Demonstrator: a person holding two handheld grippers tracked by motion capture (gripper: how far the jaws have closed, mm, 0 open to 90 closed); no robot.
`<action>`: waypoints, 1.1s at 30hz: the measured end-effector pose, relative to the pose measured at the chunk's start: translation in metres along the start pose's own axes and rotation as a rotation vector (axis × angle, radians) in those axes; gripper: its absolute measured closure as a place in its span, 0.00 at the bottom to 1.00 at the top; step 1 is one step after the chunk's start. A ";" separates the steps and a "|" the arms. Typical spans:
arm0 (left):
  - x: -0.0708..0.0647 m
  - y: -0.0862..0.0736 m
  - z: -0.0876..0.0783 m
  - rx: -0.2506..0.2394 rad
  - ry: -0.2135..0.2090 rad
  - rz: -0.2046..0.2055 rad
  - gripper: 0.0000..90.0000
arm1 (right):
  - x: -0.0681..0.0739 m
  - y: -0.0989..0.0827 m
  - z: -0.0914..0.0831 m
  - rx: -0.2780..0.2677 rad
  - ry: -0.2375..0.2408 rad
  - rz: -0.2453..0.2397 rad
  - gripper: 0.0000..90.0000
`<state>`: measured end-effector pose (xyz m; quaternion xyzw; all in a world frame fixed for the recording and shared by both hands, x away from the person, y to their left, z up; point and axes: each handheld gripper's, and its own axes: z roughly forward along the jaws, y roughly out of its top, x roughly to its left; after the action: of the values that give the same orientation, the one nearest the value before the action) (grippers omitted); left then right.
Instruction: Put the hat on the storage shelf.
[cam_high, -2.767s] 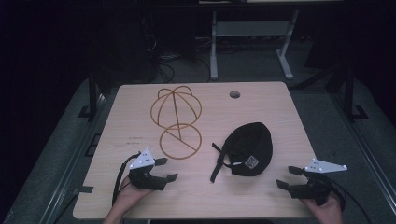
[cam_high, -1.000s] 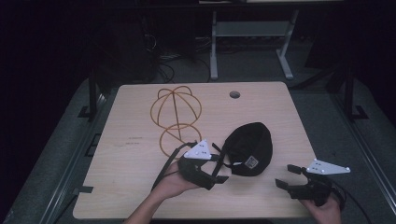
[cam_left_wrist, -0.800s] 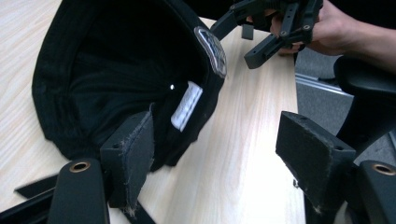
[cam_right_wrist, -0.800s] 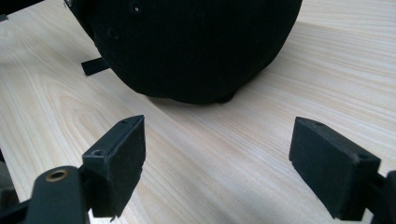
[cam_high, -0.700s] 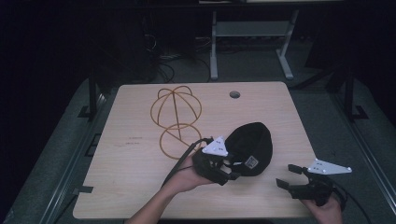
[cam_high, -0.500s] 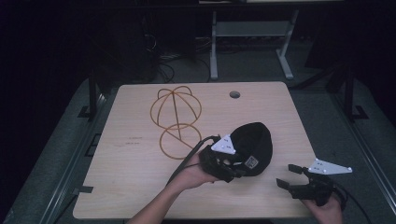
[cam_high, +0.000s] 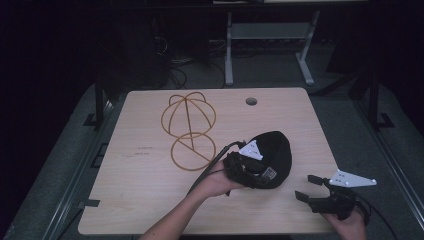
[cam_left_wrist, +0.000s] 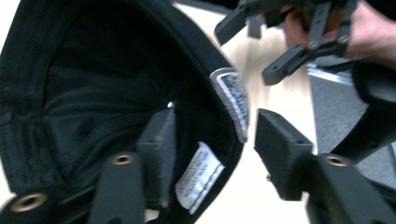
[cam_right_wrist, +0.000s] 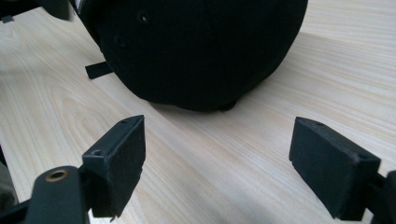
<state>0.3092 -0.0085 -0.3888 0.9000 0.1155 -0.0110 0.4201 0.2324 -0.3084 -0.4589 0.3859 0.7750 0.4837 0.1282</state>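
Observation:
A black cap lies on the light wooden table, right of centre. My left gripper is at the cap's near rim. In the left gripper view its jaws straddle the rim, one inside the cap and one outside, and a gap shows beside the outer jaw. These jaws have just been closing. A white label hangs inside the rim. My right gripper rests open near the front right corner. It faces the cap's crown with bare table between its jaws.
A golden wire cap-shaped frame lies left of the cap on the table. A round cable hole sits near the far edge. The left gripper's cable trails across the table. Metal stand legs rise behind.
My left gripper has travelled from the front left of the table rightward to the cap's rim, and its jaws have narrowed. The right gripper has stayed put.

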 end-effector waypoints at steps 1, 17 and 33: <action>-0.001 0.001 0.001 0.000 -0.003 0.028 0.73 | 0.001 0.000 0.000 0.001 0.000 -0.002 0.20; -0.019 0.016 0.000 -0.016 -0.184 0.141 0.90 | 0.009 0.007 0.004 -0.075 0.064 -0.031 0.18; -0.015 0.004 -0.002 0.015 -0.263 0.182 0.90 | 0.004 0.007 0.027 -0.062 0.197 -0.085 0.80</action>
<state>0.2955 -0.0121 -0.3830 0.9008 -0.0228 -0.0914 0.4239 0.2487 -0.2861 -0.4658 0.2990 0.7842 0.5372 0.0836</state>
